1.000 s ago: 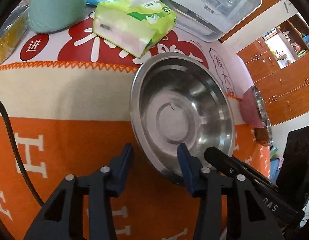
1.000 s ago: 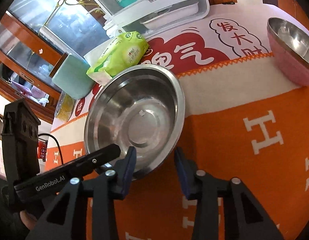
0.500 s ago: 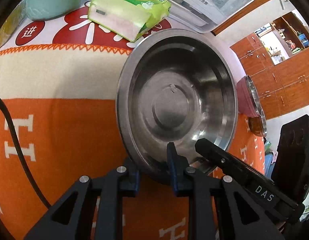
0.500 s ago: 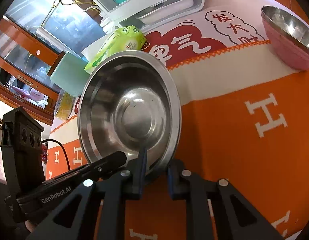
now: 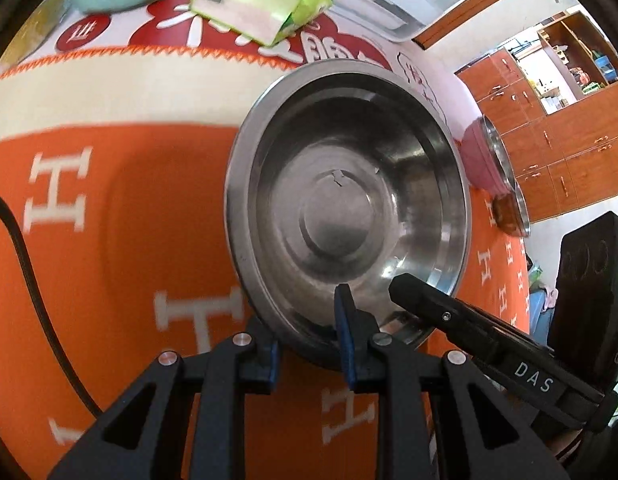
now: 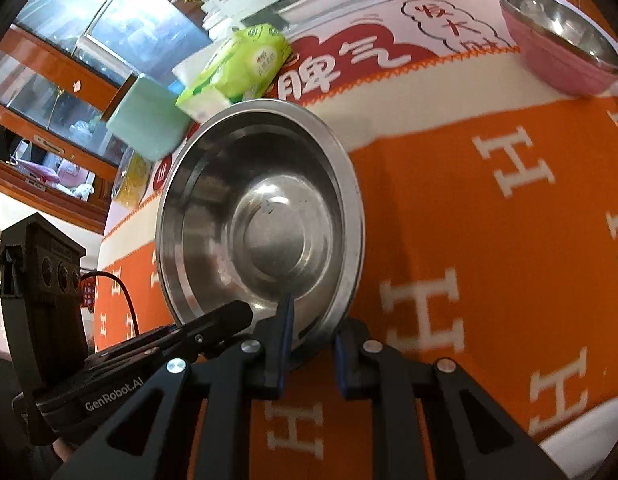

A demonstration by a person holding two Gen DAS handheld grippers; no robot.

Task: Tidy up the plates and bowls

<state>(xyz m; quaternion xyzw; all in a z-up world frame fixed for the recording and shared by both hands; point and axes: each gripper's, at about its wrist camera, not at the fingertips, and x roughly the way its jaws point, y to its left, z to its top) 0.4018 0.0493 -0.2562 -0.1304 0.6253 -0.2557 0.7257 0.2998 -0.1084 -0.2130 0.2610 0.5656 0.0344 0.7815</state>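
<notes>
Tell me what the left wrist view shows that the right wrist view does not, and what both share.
Only the left wrist view: wooden cabinets and a brown-sided bowl beyond the pink one. Only the right wrist view: a glass-fronted cabinet and a white rim at the lower right edge. Both: the steel bowl, gripped at its near rim by the left gripper and the right gripper, plus the green tissue pack, pink bowl and orange cloth.
</notes>
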